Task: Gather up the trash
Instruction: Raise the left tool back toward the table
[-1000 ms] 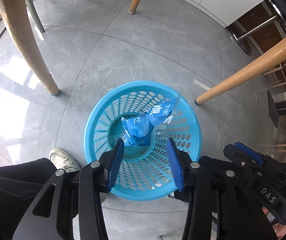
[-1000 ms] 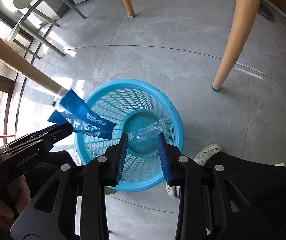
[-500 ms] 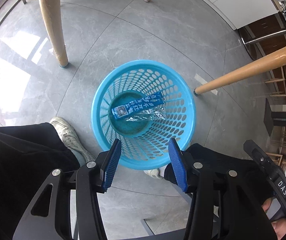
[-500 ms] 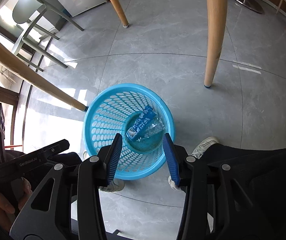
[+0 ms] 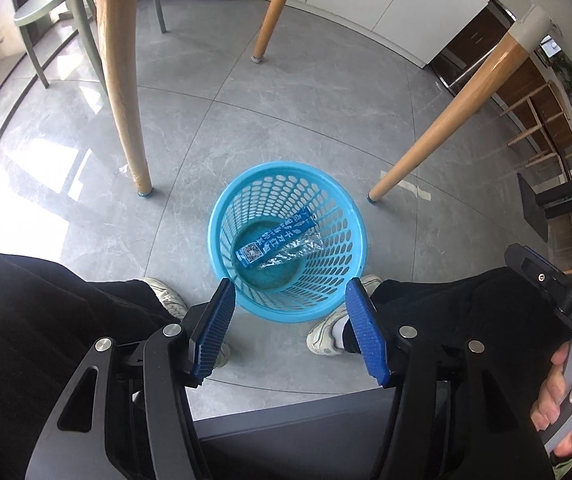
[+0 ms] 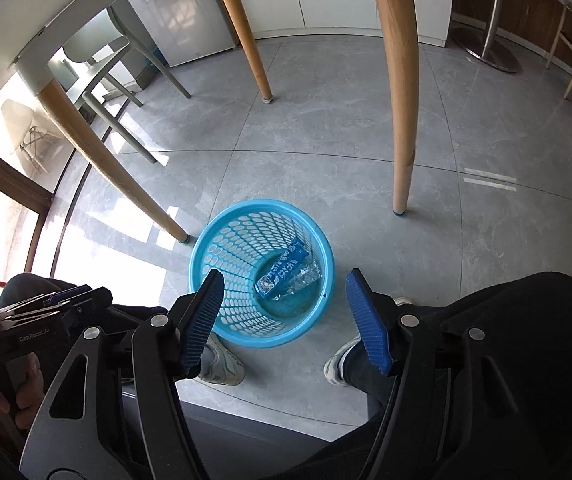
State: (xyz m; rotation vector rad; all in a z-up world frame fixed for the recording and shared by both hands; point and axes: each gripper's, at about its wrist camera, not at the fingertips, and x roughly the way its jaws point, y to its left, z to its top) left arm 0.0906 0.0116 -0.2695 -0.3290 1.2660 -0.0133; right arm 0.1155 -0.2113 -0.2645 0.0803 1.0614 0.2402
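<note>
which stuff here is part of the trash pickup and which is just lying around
Part of the job:
- blue basket
- blue wrapper lying in the basket
- clear wrapper beside it in the basket
- left tongs, open and empty
- right tongs, open and empty

Just around:
- wooden table legs
- green chair
- person's shoes
- grey tiled floor

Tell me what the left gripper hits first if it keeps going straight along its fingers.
Probably the near rim of the blue basket, which sits between the open fingers of the left gripper; depth is unclear.
</note>
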